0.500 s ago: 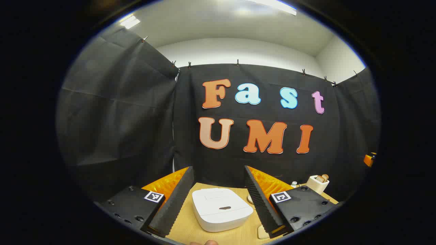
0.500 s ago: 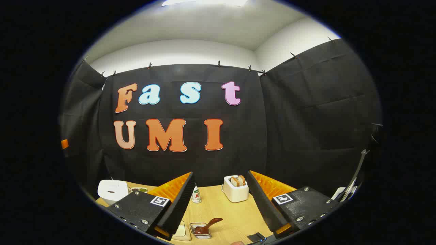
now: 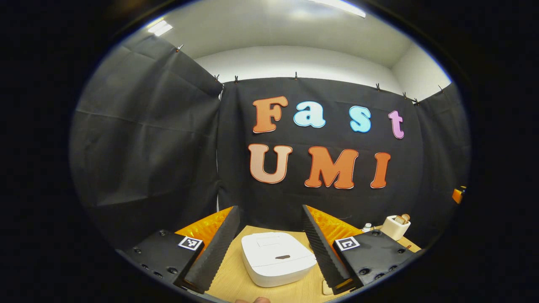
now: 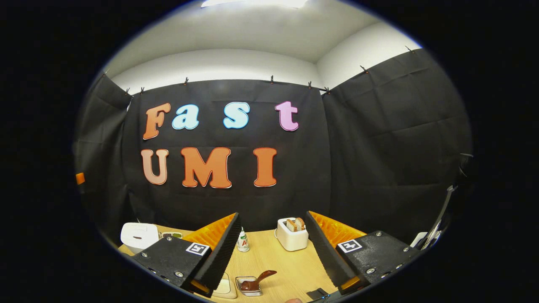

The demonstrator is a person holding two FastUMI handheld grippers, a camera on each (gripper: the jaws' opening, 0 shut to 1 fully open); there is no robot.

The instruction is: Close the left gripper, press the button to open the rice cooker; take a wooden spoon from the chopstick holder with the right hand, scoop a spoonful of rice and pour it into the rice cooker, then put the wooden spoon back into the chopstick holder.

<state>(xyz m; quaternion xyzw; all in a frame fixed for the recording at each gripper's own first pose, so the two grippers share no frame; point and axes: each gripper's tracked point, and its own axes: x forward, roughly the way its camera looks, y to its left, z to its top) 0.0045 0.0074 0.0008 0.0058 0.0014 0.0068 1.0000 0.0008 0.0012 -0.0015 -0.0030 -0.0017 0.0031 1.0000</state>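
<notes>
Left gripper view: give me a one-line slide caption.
Open left claw poised above the closed white rice cooker on the wooden table.

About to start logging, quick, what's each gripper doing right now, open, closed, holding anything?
Left gripper: open, holding nothing, rice cooker ahead between its fingers.
Right gripper: open, holding nothing.

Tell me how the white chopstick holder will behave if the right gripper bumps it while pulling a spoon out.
The chopstick holder looks squat and flat-based on the table, so it probably slides rather than tips. Its glossy sides suggest hard ceramic or plastic, likely stiff and somewhat slippery. The wooden handles stand loose above its rim, so they may rattle or lean when nudged.
</notes>
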